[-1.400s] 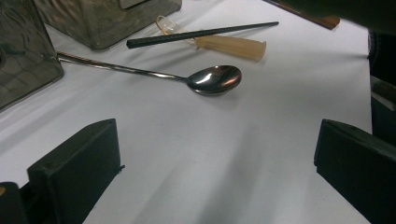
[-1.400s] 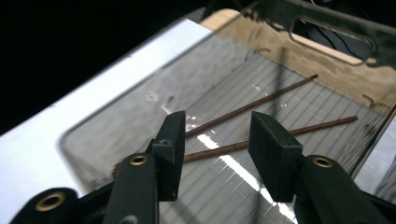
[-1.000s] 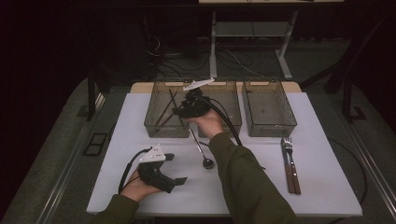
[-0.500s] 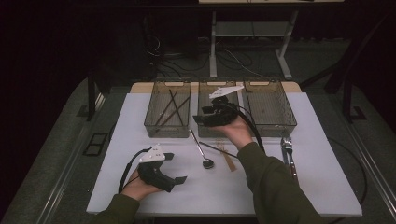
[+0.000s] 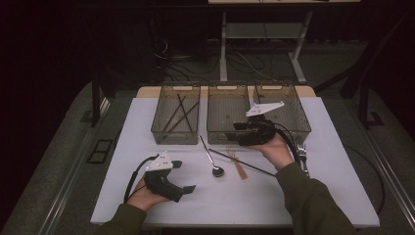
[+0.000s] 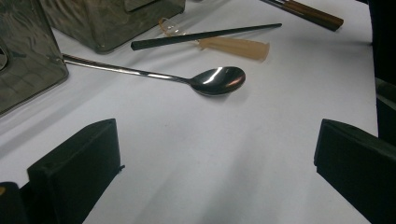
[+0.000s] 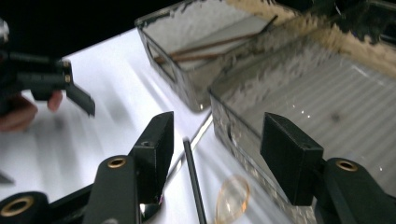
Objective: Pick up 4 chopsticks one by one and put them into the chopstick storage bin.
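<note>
1. Right gripper [image 5: 238,132] hovers centre-right of the high view, jaws spread wide and empty, right over the dark chopstick [image 7: 193,184] lying at bottom centre of its own view.
2. To do this well, I'd say drop low, straddle the stick squarely, then close.
3. Left gripper [image 5: 182,176] rests at lower left on the table [image 5: 337,196], jaws also wide, holding nothing.
4. Close company: the amber plastic spoon [image 7: 232,196] lies partly under the stick, and the metal spoon [image 6: 217,80] sits just beside.
5. Middle bin [image 5: 226,134] wall stands near the far jaw; it could snag.
6. Left bin [image 5: 169,134] already holds chopsticks.
</note>
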Motion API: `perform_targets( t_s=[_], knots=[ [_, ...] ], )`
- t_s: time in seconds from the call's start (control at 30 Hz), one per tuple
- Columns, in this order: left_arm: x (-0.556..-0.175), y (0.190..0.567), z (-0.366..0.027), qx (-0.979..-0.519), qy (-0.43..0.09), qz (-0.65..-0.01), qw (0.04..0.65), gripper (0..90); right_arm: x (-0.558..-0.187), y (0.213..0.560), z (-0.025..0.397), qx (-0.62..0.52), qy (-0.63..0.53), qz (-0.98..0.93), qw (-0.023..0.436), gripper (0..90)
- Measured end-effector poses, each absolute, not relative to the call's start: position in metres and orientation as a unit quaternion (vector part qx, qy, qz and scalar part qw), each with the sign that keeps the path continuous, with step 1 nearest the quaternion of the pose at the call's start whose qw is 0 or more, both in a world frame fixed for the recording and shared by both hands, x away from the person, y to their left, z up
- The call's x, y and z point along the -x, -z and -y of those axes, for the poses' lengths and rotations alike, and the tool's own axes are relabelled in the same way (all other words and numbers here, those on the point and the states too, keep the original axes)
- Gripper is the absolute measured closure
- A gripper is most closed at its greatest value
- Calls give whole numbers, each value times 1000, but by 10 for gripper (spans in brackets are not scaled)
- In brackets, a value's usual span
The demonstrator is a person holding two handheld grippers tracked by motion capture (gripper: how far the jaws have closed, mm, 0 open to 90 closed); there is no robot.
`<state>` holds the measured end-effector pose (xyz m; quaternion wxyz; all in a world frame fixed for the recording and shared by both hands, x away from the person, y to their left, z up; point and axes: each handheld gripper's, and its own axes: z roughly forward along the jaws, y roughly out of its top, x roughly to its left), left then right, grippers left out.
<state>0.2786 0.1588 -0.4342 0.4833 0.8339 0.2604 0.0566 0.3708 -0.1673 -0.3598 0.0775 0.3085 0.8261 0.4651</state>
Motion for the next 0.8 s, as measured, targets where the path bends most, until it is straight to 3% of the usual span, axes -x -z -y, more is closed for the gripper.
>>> perform_targets(
  t_s=[0.33, 0.8],
  knots=[
    [-279, 435, -157, -836, -56, -259, 480, 0, -353, 382, 204, -312, -438, -840, 73, 475],
    [-279, 436, -156, -839, -57, -257, 476, 0, -335, 414, 227, -293, -384, -874, 58, 600]
  ],
)
